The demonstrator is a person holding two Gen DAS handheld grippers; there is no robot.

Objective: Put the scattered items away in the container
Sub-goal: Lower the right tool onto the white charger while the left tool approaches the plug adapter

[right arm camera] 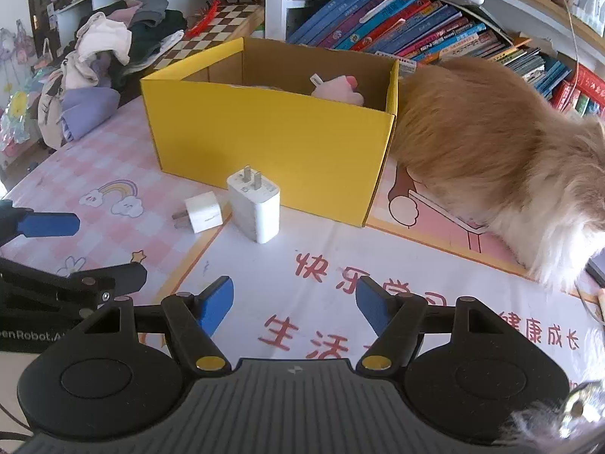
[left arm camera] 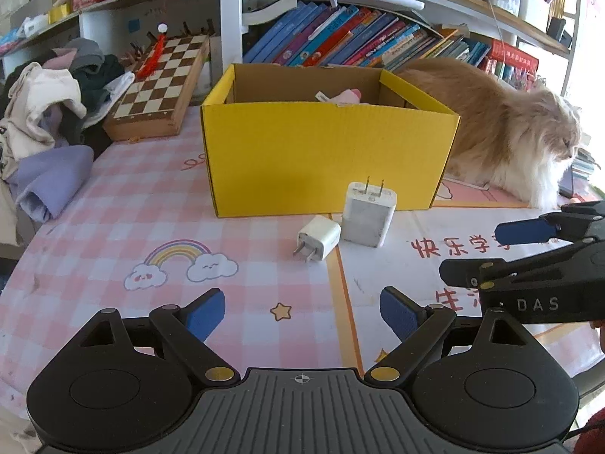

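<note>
1. Left tool point(left arm camera: 302, 316) released, blue pads spread wide, nothing between them; angled down over the table point(left arm camera: 113, 227), short of the chargers.
2. Right tool point(right arm camera: 293, 304) also released, empty, pads apart but narrower; tilted down at the table, side by side with the left tool.
3. Small white charger point(left arm camera: 318, 237) lies on its side, prongs toward the camera, just beside the large white charger point(left arm camera: 369, 215).
4. Large charger stands upright, prongs up, just in front of the yellow box point(left arm camera: 321, 159).
5. Box open-topped, a pink plush toy point(right arm camera: 338, 89) inside.
6. Orange-white cat point(left arm camera: 503, 128) sits right of the box, against it.
</note>
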